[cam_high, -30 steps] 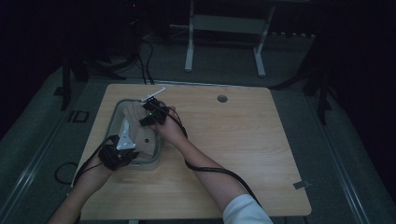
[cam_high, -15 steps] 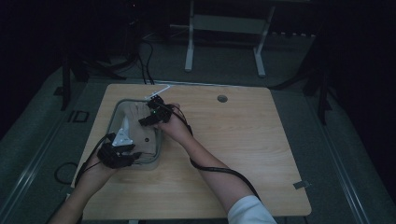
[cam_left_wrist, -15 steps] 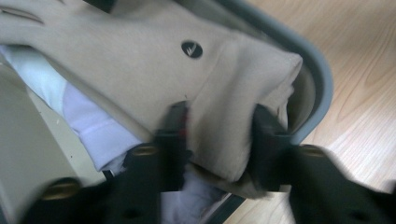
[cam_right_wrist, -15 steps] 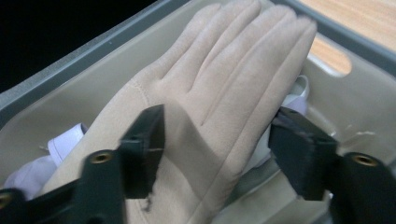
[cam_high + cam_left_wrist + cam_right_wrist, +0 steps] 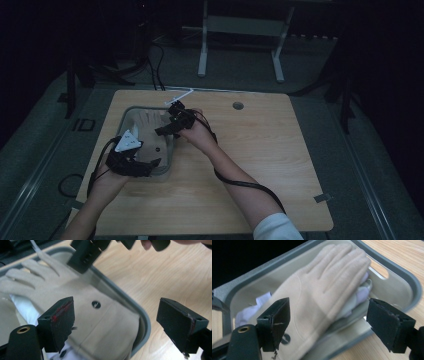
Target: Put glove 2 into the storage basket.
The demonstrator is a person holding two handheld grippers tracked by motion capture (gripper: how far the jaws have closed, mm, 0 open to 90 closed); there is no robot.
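Below both grippers, probably untouched: glove (image 5: 317, 290).

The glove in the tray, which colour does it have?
The glove is beige, clearest in the right gripper view.

One glove (image 5: 317, 287), one tray (image 5: 409, 282), two grippers

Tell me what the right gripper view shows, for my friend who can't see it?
A beige glove lies flat in a grey bin on a wooden table. The right gripper hangs above it, jaws open, nothing between them.
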